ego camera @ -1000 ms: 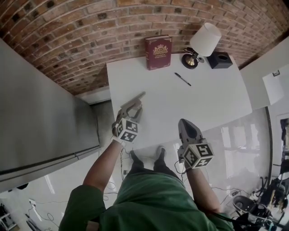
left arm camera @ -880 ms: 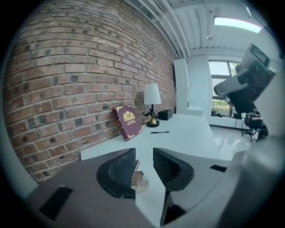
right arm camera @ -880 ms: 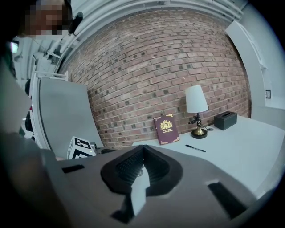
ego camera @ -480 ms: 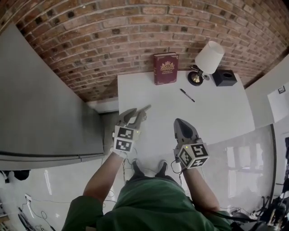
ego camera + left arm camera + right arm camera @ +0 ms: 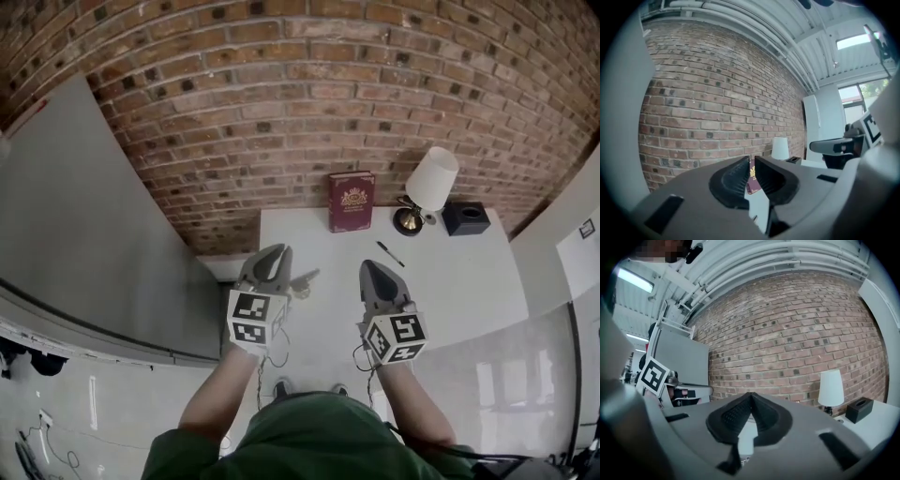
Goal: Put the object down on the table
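Small tan object [image 5: 301, 284]: lying on counter [image 5: 450, 272] near its left edge, as the task wants. Left tool [image 5: 274, 255]: empty, jaws just closing to a slit, held clear of it. Right tool [image 5: 373, 270]: closed, empty.

The brick wall [image 5: 281, 94] looks rough, the white table [image 5: 450, 281] smooth and matt, the floor [image 5: 525, 370] glossy.

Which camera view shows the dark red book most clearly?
The head view: the book stands whole on the table, front cover visible, by the brick wall. The left gripper view shows only a narrow strip of it through the gap between the jaws. The right gripper view does not show it.
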`<state>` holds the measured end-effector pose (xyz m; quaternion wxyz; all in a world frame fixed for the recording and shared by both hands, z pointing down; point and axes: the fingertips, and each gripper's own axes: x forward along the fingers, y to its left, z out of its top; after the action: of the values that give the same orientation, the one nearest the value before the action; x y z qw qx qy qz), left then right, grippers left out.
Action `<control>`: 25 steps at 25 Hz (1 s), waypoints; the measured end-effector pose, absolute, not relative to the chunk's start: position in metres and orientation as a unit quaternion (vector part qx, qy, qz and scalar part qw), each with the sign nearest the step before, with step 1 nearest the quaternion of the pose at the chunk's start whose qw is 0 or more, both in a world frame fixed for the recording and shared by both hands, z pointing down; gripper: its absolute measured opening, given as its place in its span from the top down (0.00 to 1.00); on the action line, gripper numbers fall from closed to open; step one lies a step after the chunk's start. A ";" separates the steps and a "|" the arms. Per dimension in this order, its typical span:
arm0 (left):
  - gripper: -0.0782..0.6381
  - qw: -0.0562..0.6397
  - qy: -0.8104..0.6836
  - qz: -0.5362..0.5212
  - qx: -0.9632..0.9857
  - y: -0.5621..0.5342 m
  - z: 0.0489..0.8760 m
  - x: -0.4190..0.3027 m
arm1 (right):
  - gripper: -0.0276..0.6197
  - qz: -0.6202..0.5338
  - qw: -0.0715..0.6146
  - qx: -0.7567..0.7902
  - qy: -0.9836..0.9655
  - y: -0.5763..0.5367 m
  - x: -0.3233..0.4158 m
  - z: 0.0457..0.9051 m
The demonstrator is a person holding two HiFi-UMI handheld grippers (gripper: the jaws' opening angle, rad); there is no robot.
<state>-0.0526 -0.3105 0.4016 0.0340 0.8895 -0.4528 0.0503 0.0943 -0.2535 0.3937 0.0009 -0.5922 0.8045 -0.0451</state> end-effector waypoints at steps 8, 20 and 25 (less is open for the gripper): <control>0.86 0.047 -0.470 -0.022 0.881 -0.300 0.347 -0.069 | 0.95 0.024 0.025 -0.574 0.818 -0.256 0.088 0.335; 0.86 0.040 -0.479 -0.045 0.876 -0.274 0.333 -0.077 | 0.95 0.032 0.017 -0.561 0.827 -0.239 0.084 0.331; 0.86 0.040 -0.483 -0.044 0.874 -0.268 0.335 -0.078 | 0.95 0.032 0.018 -0.555 0.831 -0.238 0.085 0.330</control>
<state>-0.0778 -0.2676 0.3354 0.0396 0.8736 -0.4830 -0.0437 0.0845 -0.2376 0.3295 0.0175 -0.5551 0.8309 0.0324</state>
